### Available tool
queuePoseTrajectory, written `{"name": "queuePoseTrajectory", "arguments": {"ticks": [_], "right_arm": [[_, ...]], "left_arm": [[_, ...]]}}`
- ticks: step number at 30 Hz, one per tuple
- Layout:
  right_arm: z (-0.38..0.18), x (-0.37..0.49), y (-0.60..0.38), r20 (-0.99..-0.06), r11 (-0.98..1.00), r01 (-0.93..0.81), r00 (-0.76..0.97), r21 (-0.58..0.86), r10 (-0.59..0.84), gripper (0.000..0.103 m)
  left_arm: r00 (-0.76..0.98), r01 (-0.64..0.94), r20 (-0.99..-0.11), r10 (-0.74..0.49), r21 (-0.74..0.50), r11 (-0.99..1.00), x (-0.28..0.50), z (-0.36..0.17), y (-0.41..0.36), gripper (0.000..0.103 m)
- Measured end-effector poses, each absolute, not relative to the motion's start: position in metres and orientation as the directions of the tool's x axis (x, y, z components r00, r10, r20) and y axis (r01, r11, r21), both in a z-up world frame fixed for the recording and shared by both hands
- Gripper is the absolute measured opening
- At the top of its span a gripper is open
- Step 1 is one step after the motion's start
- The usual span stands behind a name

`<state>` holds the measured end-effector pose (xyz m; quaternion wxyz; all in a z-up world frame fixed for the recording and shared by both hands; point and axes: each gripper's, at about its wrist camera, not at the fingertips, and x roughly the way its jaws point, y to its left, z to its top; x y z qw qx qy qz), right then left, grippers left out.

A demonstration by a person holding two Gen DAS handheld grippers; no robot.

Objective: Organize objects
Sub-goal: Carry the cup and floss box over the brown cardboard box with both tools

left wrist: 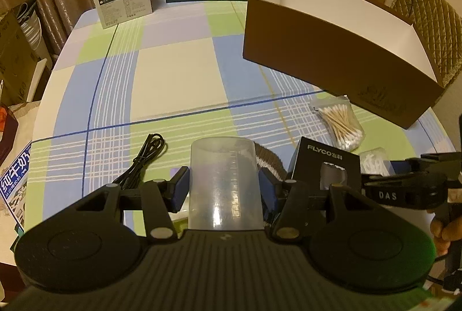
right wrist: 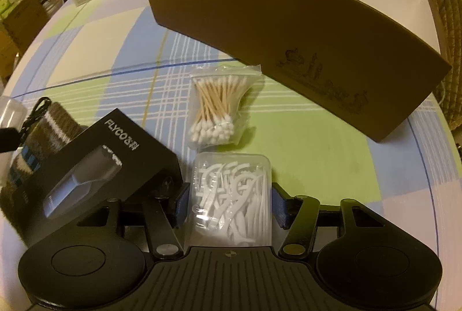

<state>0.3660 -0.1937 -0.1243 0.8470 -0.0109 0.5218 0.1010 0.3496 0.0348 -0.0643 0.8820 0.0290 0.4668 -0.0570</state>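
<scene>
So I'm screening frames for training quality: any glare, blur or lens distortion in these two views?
Left wrist view: warm dim light, a glare streak on the clear measuring cup, and fisheye bending of the brown box. Right wrist view: the same bowing of the box wall, and soft blur toward the edges, on the black FLYCO box.

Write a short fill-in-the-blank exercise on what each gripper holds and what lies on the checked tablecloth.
The left gripper is shut on a translucent plastic measuring ____.
The right gripper is shut on a clear plastic case of white floss ____.
The bag of wooden cotton swabs lies in front of the open ____ cardboard box.

Missing: cup; picks; brown
</scene>
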Motion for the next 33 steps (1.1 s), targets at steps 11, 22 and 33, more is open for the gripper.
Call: {"name": "queuePoseTrajectory", "arguments": {"ticks": [11, 22, 33], "right_arm": [[-0.078, 0.359, -0.217, -0.843, 0.964, -0.227, 0.483, 0.14, 0.236, 0.054], [-0.002, 0.374, -0.238, -0.72, 0.934, -0.286, 0.6, 0.213, 0.348, 0.054], [0.019, 0.449, -0.282, -0.677, 0.959, -0.195, 0.679, 0.204, 0.282, 0.054]], "left_arm": [[0.585, 0.152, -0.807, -0.086, 0.004, 0.988, 0.362, -0.047, 0.014, 0.047], [0.634, 0.26, -0.755, -0.169, 0.002, 0.966, 0.404, -0.013, -0.037, 0.047], [0.648, 0.345, -0.716, -0.26, -0.028, 0.938, 0.483, 0.012, -0.105, 0.047]]}}
